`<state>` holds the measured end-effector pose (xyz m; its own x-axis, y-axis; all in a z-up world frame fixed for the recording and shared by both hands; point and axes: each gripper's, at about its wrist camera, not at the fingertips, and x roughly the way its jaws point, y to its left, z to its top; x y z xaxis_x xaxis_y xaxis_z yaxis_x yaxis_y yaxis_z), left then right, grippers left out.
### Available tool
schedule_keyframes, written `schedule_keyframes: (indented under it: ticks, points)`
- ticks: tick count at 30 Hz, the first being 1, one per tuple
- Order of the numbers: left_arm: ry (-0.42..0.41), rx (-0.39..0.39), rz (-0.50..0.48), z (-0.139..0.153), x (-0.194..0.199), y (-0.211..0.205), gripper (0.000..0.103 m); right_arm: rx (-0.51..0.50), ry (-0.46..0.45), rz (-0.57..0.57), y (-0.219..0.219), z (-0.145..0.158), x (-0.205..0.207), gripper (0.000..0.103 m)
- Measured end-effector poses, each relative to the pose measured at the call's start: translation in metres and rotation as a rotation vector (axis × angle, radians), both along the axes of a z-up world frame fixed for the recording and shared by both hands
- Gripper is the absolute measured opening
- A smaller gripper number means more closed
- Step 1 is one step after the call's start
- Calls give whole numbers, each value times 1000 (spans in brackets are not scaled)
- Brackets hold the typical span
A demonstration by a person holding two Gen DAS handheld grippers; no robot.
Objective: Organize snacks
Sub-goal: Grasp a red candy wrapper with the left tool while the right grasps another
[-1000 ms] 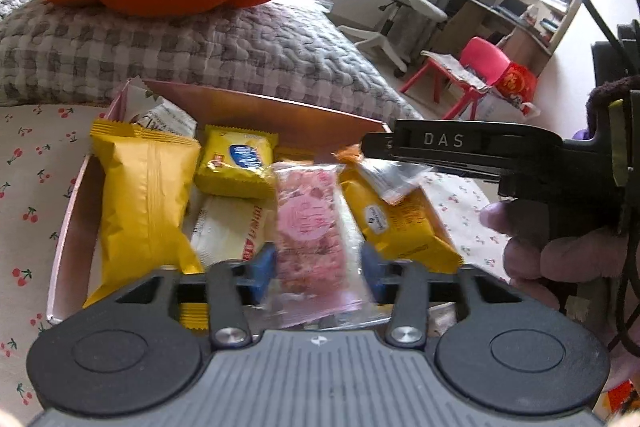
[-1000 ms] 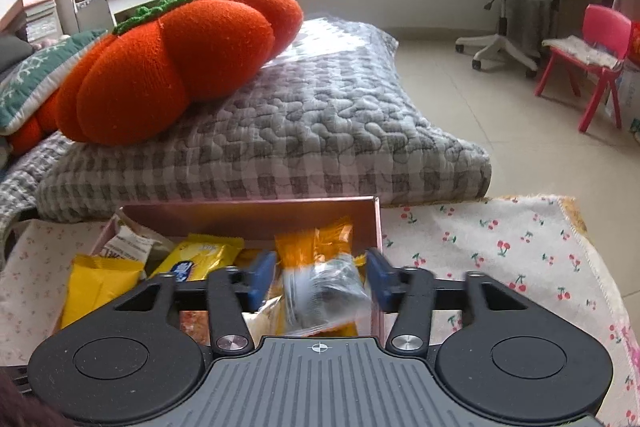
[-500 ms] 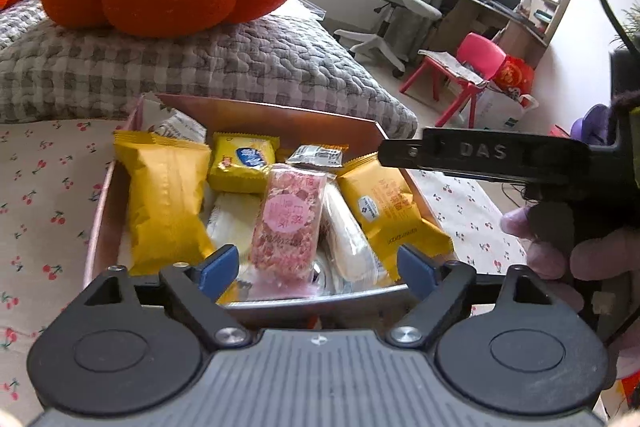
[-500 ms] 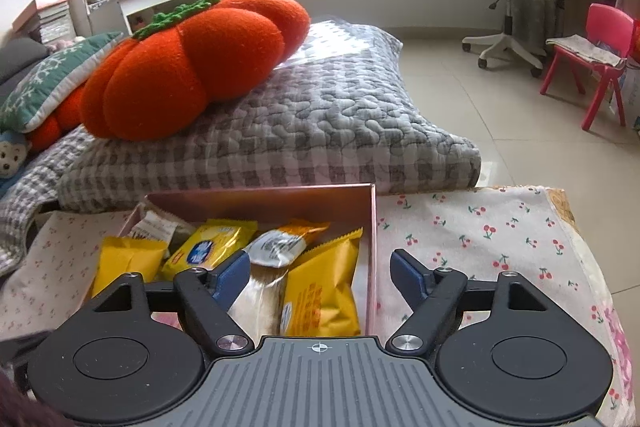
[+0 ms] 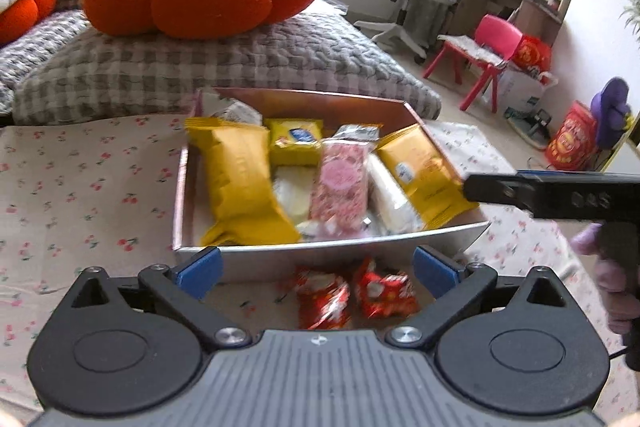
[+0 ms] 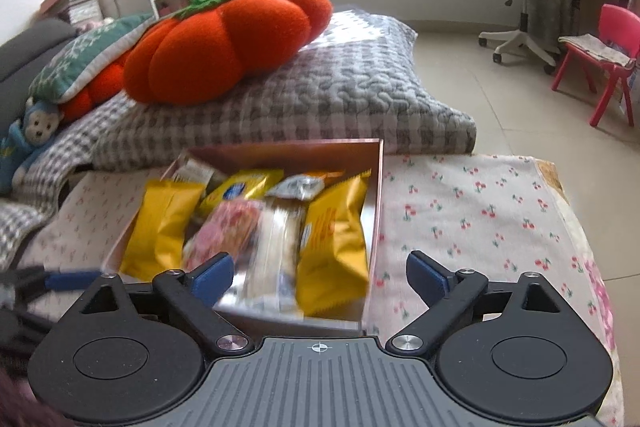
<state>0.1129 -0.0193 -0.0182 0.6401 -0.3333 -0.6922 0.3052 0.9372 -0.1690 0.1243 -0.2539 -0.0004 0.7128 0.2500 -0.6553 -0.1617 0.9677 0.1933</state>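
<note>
Looking like mid-sort: both the left gripper and right gripper hang wide and empty, so next up is grabbing the two red packets off the cloth by the box near edge.

Glossy foil wrappers, yellow and pink-speckled, fill the smooth cardboard box with its faintly shiny walls; two crinkly red packets lie on the matt cherry-print cloth beside its near edge; the grippers' bodies look matt black plastic

Black left gripper with blue fingertips.
</note>
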Motion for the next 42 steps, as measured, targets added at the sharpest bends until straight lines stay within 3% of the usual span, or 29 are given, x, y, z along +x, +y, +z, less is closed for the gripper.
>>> schedule_keyframes:
  ticks: [9, 16, 19, 24, 30, 32, 34, 37, 42]
  points:
    - [-8, 54, -16, -8, -20, 13, 102, -47, 20, 100, 14, -13, -44, 98]
    - [49, -5, -44, -23, -29, 7, 92, -95, -29, 188, 34, -22, -66, 98]
    - [28, 12, -54, -26, -30, 1, 89, -108, -48, 209, 38, -22, -72, 98]
    - [12, 3, -27, -30, -25, 0, 76, -103, -86, 198, 33, -18, -73, 98]
    - [27, -23, -25, -34, -20, -2, 53, -85, -90, 186, 30, -17, -67, 94]
    - [46, -26, -42, -37, -17, -4, 40, -85, -85, 200, 33, -18, -64, 85]
    - [54, -23, -52, -37, -17, -6, 39, -73, -70, 220, 36, -20, -61, 64]
    - [38, -9, -58, -34, -19, -7, 30, -64, -57, 252, 43, -21, -56, 47]
    - [36, 21, -59, -32, -18, -5, 30, -62, -49, 292, 57, -24, -49, 39]
